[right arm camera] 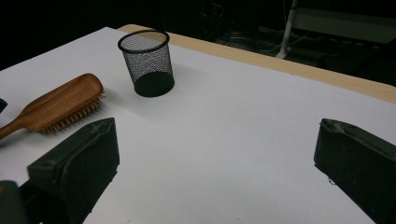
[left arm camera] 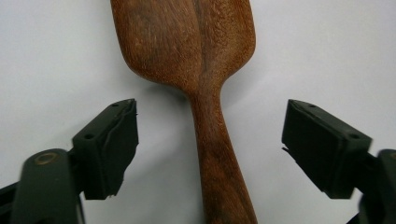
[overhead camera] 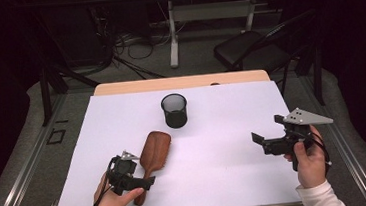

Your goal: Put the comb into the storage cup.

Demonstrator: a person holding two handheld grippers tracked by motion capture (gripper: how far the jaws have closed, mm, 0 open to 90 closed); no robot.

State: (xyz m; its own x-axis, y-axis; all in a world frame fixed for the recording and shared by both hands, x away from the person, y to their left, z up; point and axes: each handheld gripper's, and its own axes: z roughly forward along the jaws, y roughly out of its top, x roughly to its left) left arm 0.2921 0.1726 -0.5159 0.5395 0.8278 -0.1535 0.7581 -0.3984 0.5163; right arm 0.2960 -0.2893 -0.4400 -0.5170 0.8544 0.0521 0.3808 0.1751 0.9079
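Two grippers are up on our screens, and all the action sits low and left in the high view. That's where we find the left gripper (overhead camera: 136,181), hanging right over the handle end of the wooden hairbrush (overhead camera: 153,156). We see the brush lying flat on the white table cover (overhead camera: 225,144), bristles down, its broad head pointing up the frame toward the black mesh cup (overhead camera: 174,110), which stands upright just above centre, near the head of the brush but apart from it.

Switch to the left gripper view and we get the close look: the brush handle (left arm camera: 219,163) runs up the middle of the frame, with one black jaw at lower left and the other at lower right. We can see white cover on both sides of the handle, so the pads are not pressing on it. The jaws stand wide, straddling the handle with nothing gripped.

Over at the right of the high view, the right gripper (overhead camera: 267,143) is held above the cover by a hand (overhead camera: 310,159), well apart from brush and cup. In its own view we see its jaws spread wide too, with bare white cover between them; the brush sits at that frame's left edge, the cup at upper left.
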